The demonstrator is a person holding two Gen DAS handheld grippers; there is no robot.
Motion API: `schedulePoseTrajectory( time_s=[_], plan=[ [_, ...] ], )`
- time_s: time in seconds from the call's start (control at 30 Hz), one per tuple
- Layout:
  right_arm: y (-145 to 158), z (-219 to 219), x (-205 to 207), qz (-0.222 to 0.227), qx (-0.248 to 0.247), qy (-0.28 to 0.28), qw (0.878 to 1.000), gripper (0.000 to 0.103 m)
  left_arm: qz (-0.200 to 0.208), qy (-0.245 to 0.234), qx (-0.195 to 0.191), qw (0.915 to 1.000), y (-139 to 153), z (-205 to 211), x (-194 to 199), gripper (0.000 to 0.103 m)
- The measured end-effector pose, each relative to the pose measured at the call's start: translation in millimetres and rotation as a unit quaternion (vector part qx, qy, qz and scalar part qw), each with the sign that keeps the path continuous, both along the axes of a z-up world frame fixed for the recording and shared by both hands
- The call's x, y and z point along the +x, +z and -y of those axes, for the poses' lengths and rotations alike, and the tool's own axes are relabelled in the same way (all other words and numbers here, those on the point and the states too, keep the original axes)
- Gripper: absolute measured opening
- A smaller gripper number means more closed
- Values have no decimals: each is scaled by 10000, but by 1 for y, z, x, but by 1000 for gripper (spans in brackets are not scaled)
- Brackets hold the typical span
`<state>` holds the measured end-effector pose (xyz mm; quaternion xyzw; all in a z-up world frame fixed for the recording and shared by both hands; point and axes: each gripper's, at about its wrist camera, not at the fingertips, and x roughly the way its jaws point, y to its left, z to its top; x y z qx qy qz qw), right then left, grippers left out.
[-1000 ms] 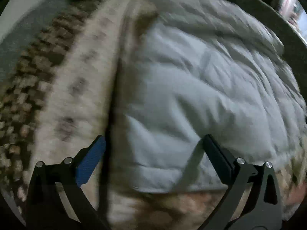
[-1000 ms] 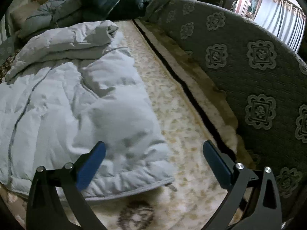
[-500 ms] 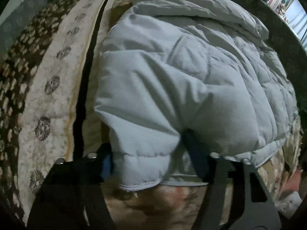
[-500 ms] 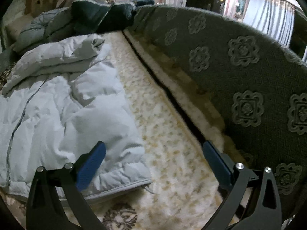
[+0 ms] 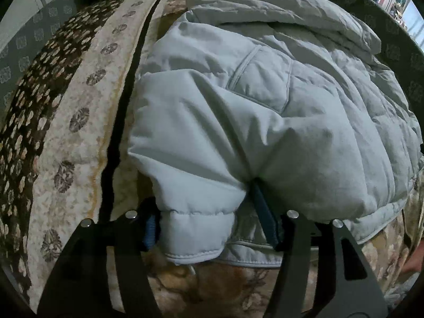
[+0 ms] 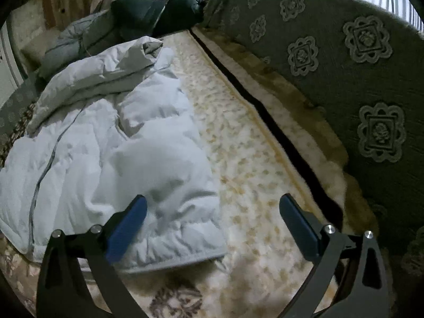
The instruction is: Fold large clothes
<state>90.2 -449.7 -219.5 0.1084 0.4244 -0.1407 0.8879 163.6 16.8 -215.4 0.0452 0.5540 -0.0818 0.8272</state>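
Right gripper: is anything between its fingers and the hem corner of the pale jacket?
Nothing visible. The right gripper is open above the jacket, whose near hem corner lies bare on the cream blanket. The left gripper already pinches the sleeve cuff.

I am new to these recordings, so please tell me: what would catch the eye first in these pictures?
The pale grey puffer jacket fills the patterned sofa seat. The left gripper is clamped on its cuffed sleeve end, while the right gripper hangs open above the jacket's near hem. Darker jackets are piled at the far end.
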Motion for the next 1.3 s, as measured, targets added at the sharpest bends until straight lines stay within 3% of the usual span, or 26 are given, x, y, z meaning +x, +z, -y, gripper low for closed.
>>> schedulePoseTrajectory(
  time_s=[0.27, 0.3, 0.37, 0.43, 0.47, 0.57, 0.73, 0.8, 0.87, 0.97, 1.03, 1.1, 1.2, 1.3],
  plan=[
    [-17, -16, 4, -86, 714, 575, 9958, 92, -40, 86, -75, 9999, -1, -5, 1, 65],
    [-18, -19, 2, -39, 872, 626, 9942, 83, -43, 90, -77, 9999, -1, -6, 1, 65],
    [-13, -27, -1, 41, 750, 615, 9953, 74, -51, 105, -96, 9999, -1, -7, 1, 66],
    [-8, -34, -1, 23, 653, 678, 9956, 58, -55, 124, -107, 9999, -1, -8, 1, 68],
    [-6, -36, -1, -4, 636, 684, 9956, 56, -61, 135, -106, 9998, -1, -10, 1, 69],
    [-10, -40, 4, -129, 512, 664, 9964, 57, -127, 268, -177, 9994, -3, -19, 2, 78],
    [-26, -24, 15, -192, 910, 533, 9942, 79, -300, 489, -498, 9971, -7, -36, 4, 86],
    [-31, -12, 15, -126, 1354, 526, 9893, 80, -321, 503, -556, 9967, -8, -39, 4, 86],
    [-28, -16, 13, -152, 1247, 583, 9904, 79, -309, 473, -565, 9968, -7, -40, 3, 86],
    [-22, -30, 6, -123, 1025, 727, 9920, 62, -261, 367, -511, 9977, -3, -37, -1, 82],
    [-16, -35, 0, -77, 966, 759, 9924, 42, -304, 257, -371, 9985, 1, -34, -5, 79],
    [-4, -39, -4, -22, 875, 893, 9922, 33, -279, 67, -215, 9994, 5, -31, -11, 78],
    [5, -40, -6, -98, 788, 993, 9919, 31, -315, -288, -76, 9991, 8, -32, -17, 78],
    [-3, -44, 2, -329, 609, 958, 9930, 32, -362, -225, -243, 9988, 7, -40, -14, 75]
  ],
)
